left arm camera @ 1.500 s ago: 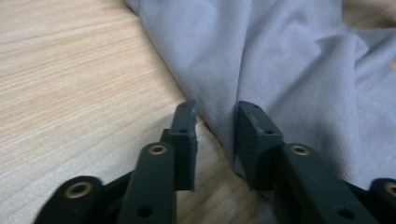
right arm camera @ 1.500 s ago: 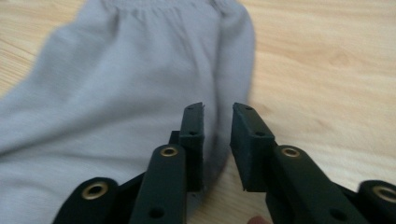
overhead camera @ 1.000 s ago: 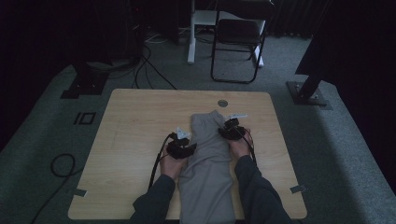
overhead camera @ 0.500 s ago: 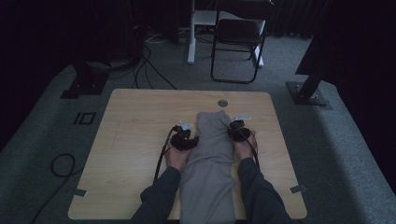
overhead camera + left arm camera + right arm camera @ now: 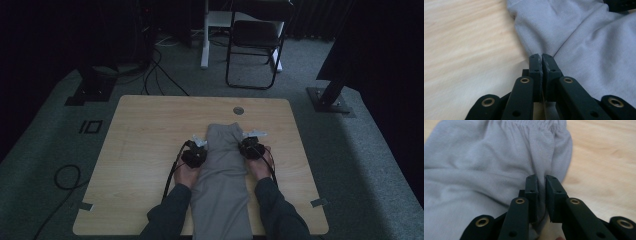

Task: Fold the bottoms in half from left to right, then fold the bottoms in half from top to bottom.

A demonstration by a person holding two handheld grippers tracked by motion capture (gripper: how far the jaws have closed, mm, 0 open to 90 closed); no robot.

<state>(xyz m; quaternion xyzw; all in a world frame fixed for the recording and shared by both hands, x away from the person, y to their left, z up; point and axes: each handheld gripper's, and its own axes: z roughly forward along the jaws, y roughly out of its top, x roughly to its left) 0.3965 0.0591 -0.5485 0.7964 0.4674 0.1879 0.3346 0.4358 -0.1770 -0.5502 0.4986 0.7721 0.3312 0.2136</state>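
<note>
Pinching grey trousers (image 5: pixel 584 37), elastic waistband (image 5: pixel 529 123) visible

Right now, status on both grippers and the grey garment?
Left gripper just closed on grey garment edge. Right gripper pinching the opposite edge. Garment flat on table, nothing in the way.

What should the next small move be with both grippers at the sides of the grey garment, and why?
Probably lift both sides a little and carry them together. The left gripper has just closed on the left edge of the grey garment, and the right gripper pinches a fold at the right edge, near the elastic waistband.
</note>
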